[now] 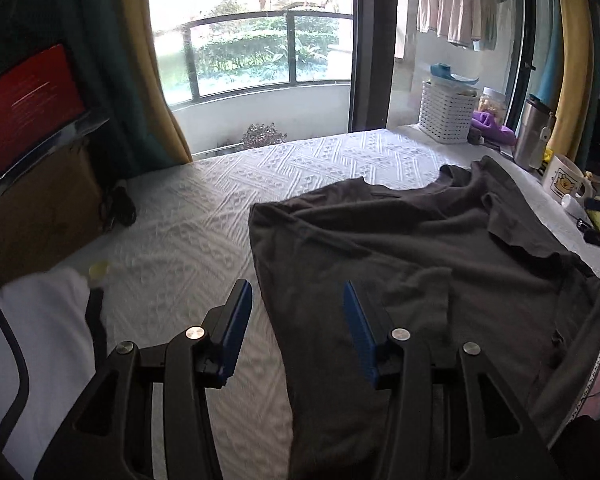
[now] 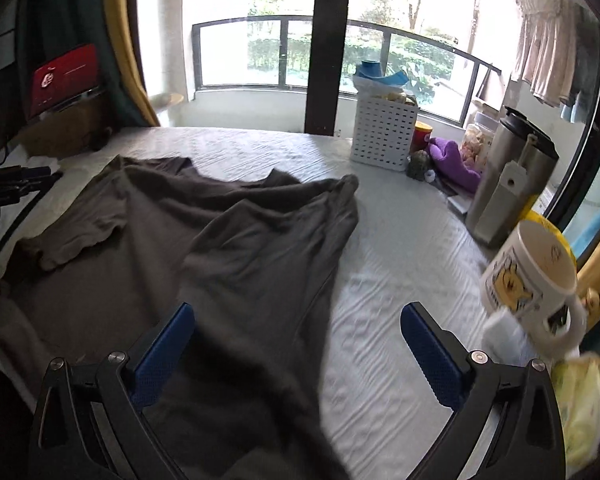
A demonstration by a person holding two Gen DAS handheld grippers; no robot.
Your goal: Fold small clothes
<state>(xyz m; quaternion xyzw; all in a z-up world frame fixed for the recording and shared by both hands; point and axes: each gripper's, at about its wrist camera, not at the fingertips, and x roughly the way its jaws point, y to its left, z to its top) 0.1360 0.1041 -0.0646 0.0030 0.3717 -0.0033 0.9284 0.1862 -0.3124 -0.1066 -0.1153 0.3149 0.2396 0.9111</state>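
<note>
A dark grey T-shirt (image 1: 420,260) lies spread and rumpled on the white textured tablecloth (image 1: 228,208); it also shows in the right wrist view (image 2: 236,240). My left gripper (image 1: 298,300) is open and empty, hovering over the shirt's left edge near its hem. My right gripper (image 2: 298,324) is open wide and empty, above the shirt's right side, with one blue pad (image 2: 168,344) over the fabric and the other over the cloth.
A white basket (image 2: 384,136), purple cloth (image 2: 452,160), steel tumbler (image 2: 508,184) and a bear mug (image 2: 536,276) stand along the right edge. A yellow packet (image 2: 580,400) lies near the mug. A red screen (image 1: 24,108) and a cardboard box (image 1: 40,216) sit at the left.
</note>
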